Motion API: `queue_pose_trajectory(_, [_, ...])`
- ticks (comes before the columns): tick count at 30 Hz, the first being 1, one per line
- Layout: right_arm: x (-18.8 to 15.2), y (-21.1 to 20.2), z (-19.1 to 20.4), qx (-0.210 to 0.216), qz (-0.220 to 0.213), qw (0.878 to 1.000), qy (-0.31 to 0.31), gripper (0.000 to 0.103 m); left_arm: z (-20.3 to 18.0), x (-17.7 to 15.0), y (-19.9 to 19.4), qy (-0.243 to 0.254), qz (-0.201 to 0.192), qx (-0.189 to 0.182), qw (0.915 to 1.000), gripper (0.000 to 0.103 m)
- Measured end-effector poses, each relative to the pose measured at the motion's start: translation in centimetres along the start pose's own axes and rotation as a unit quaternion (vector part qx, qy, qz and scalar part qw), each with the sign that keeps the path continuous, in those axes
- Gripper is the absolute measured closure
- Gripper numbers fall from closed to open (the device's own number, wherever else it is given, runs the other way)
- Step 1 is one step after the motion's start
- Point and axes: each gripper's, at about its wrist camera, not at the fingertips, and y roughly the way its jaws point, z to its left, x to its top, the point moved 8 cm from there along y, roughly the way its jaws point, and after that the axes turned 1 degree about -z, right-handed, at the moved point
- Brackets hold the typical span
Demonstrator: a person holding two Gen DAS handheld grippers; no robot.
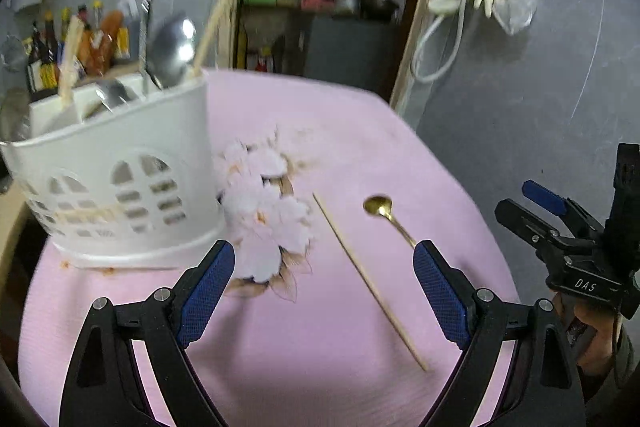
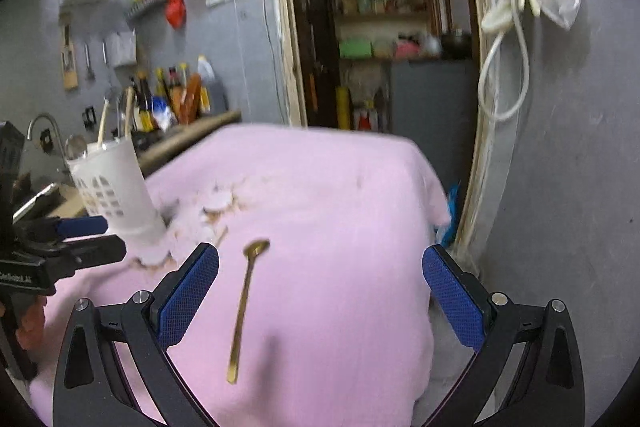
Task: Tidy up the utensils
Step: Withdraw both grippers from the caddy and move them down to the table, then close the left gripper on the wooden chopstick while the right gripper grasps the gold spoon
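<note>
A white utensil caddy (image 1: 120, 183) stands on the pink cloth (image 1: 320, 367) at the left, holding spoons, a fork and a chopstick. On the cloth lie a single wooden chopstick (image 1: 368, 279) and a gold spoon (image 1: 386, 213). My left gripper (image 1: 324, 291) hangs open above the cloth, the chopstick between its fingers' lines but untouched. The right gripper (image 1: 532, 205) shows at the right edge, a hand under it. In the right wrist view the gold spoon (image 2: 244, 307) lies just inside the left finger of my open right gripper (image 2: 320, 299), empty. The caddy (image 2: 116, 195) stands far left.
A flower print (image 1: 264, 215) marks the cloth beside the caddy. Sauce bottles (image 2: 176, 99) line a counter behind, by a tap (image 2: 44, 127). A doorway (image 2: 380, 27) opens onto shelves; a cable and bag (image 2: 520, 7) hang on the grey wall. The cloth's right edge drops off.
</note>
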Motion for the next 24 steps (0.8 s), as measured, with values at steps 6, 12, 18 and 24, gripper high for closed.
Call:
queue_pose_trajectory(6, [-1.8,1.3,0.6,0.033,0.052,0.998,-0.005,0.022,-1.0,-1.1,2.9,0.021,0.073,-0.017,0.9970,0.038])
queue_pose_trajectory(12, [-3.4,2.4,2.5,0.069,0.099,0.992,-0.033,0.037,-1.3,-2.0,5.3,0.015,0.128,-0.040,0.9908,0.059])
queue_pose_trajectory(18, [-4.8,2.5,3.9,0.070,0.123,0.986,-0.083,0.048,-1.1,-2.0,6.5,0.004,0.152,-0.044,0.9873,0.071])
queue_pose_trajectory(24, [-5.8,2.4,5.1,0.053,0.128,0.981,-0.139,0.050,-1.0,-1.4,7.5,0.015,0.158,-0.033,0.9868,0.081])
